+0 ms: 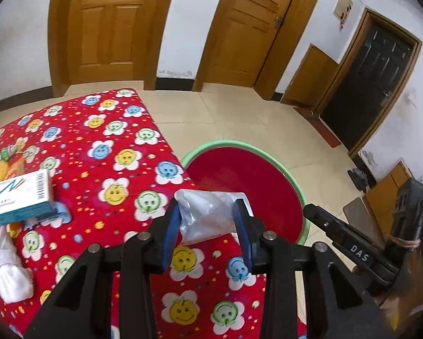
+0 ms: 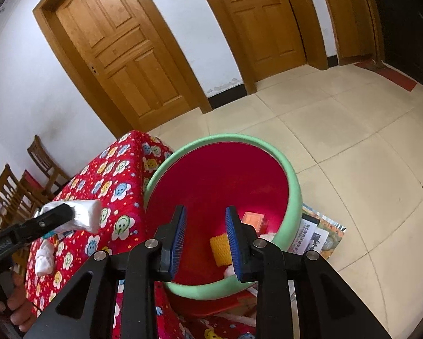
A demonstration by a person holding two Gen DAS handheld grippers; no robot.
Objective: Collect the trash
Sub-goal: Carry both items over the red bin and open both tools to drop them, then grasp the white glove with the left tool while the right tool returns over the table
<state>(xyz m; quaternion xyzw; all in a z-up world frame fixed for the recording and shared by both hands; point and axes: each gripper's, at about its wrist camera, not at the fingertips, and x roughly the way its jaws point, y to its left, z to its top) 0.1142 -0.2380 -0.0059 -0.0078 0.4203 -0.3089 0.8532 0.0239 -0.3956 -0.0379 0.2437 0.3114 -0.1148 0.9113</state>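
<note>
Left gripper [image 1: 208, 220] clamps silver wrapper [image 1: 205, 214] near bin [image 1: 239, 142] rim. Right gripper [image 2: 204, 234] parted, empty, above the bin interior.

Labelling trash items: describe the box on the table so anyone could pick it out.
Start at the table under the red smiley-flower cloth. Near its left edge lies a small white and teal cardboard box, just beyond a crumpled white tissue. It is the only hard-edged item there, barcode on top.
</note>
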